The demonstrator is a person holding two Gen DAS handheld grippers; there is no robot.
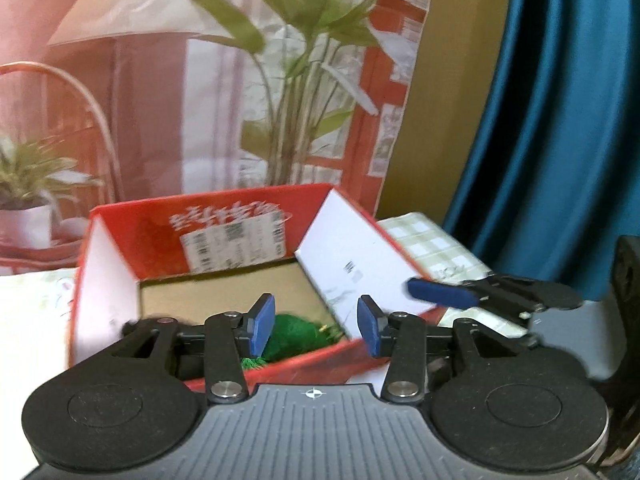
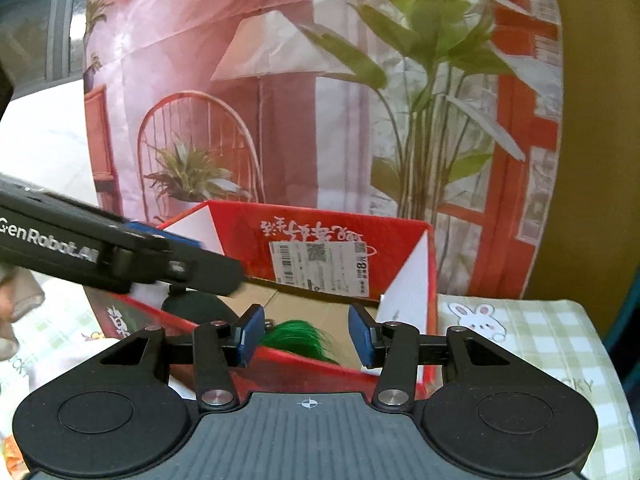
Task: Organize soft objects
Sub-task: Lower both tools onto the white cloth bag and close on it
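A: State the largest item.
B: A red cardboard box (image 2: pixel 320 248), flaps up, stands on a checked cloth (image 2: pixel 532 332).
A: And the soft object?
B: A green furry toy (image 1: pixel 296 330) lies on the box floor, by the near wall.
A: Grippers?
B: Left gripper (image 1: pixel 314 326) and right gripper (image 2: pixel 306 334) are each partly open, holding nothing.

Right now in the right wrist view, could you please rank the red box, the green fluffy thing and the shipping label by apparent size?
1. red box, clearly largest.
2. shipping label on its back wall.
3. green fluffy thing; partly hidden behind the near wall, so second and third are uncertain.
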